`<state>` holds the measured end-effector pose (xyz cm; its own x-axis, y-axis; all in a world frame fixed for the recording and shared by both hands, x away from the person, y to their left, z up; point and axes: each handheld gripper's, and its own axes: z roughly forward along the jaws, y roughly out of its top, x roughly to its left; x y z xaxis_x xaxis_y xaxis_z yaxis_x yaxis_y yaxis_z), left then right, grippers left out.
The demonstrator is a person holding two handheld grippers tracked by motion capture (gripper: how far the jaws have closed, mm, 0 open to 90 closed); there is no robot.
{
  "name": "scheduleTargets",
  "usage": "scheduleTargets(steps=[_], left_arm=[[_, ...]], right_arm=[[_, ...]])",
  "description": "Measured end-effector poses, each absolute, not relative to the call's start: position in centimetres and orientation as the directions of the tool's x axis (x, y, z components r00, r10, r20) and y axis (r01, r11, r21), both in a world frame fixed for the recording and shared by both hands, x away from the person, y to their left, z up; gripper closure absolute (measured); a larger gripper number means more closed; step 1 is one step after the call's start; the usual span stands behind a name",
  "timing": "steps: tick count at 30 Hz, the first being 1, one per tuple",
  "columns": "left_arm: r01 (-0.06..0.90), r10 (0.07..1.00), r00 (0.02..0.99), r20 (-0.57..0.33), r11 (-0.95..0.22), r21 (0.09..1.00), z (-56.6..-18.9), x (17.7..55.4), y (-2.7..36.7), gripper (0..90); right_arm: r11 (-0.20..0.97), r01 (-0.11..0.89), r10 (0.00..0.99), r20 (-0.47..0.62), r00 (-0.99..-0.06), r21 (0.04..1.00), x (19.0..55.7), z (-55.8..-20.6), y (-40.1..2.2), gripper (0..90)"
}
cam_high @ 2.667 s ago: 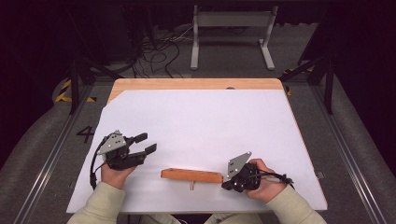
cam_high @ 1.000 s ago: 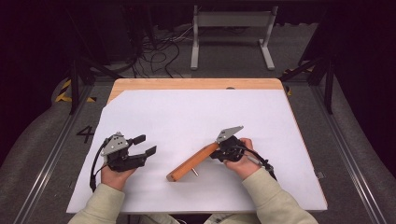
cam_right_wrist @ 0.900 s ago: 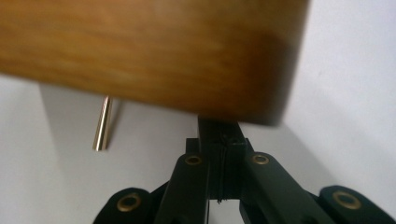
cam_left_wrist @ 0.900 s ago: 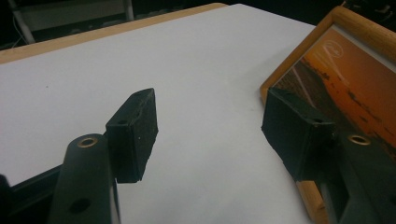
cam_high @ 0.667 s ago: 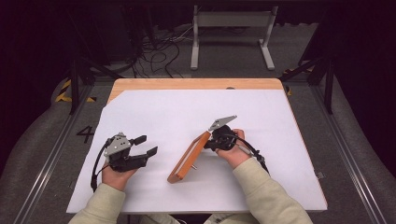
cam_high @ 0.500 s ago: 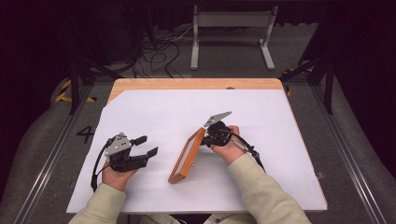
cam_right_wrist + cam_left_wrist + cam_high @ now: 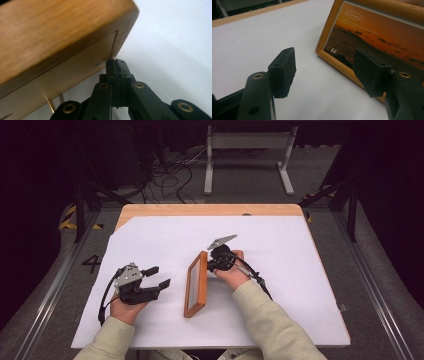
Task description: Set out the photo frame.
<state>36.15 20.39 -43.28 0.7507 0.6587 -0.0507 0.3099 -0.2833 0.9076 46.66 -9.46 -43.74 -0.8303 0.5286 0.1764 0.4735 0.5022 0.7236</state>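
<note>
A wooden picture frame (image 7: 196, 285) stands on edge in the middle of the table, its long side running away from me. Its sunset picture (image 7: 387, 37) faces my left gripper. My right gripper (image 7: 214, 263) is shut with nothing between its jaws. Its tips (image 7: 117, 62) touch the frame's back panel (image 7: 62, 50) near a corner. A thin brass stand leg (image 7: 51, 103) shows below the back. My left gripper (image 7: 160, 276) rests open at the left, apart from the frame, with only paper between its pads (image 7: 284, 70).
A white paper sheet (image 7: 150, 235) covers most of the wooden table, whose bare far edge (image 7: 210, 210) shows beyond it. Cables and a white metal stand (image 7: 247, 142) are on the floor behind the table.
My right gripper has pushed away from me and to the left, swinging the frame from slanted to nearly lengthwise and more upright. The left gripper has stayed still.
</note>
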Motion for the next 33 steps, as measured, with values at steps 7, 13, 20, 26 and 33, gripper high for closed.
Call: scheduleTargets(steps=[7,13,20,26,33], left_arm=[[0.312,0.657,0.751,-0.056,-0.279,0.908,-43.3,36.2,20.4,35.3],[0.318,0.667,0.743,-0.056,-0.278,0.906,-43.2,36.1,20.7,35.3],[0.326,0.674,0.737,-0.05,-0.289,0.9,-43.3,36.1,20.6,35.1],[0.331,0.679,0.732,-0.054,-0.285,0.9,-43.4,36.3,20.6,34.9],[0.332,0.674,0.737,-0.049,-0.298,0.895,-43.5,36.3,20.4,34.8]], right_arm=[[0.532,0.455,0.507,0.162,-0.847,0.714,47.0,-43.8,-8.3,90.0],[0.549,0.474,0.561,0.118,-0.819,0.688,46.6,-42.8,-9.4,88.9],[0.577,0.46,0.581,0.057,-0.812,0.675,45.3,-39.9,-11.1,76.0],[0.548,0.47,0.6,0.066,-0.797,0.692,44.0,-37.5,-12.1,54.5],[0.514,0.498,0.62,0.099,-0.779,0.699,42.3,-34.6,-12.2,40.3]])
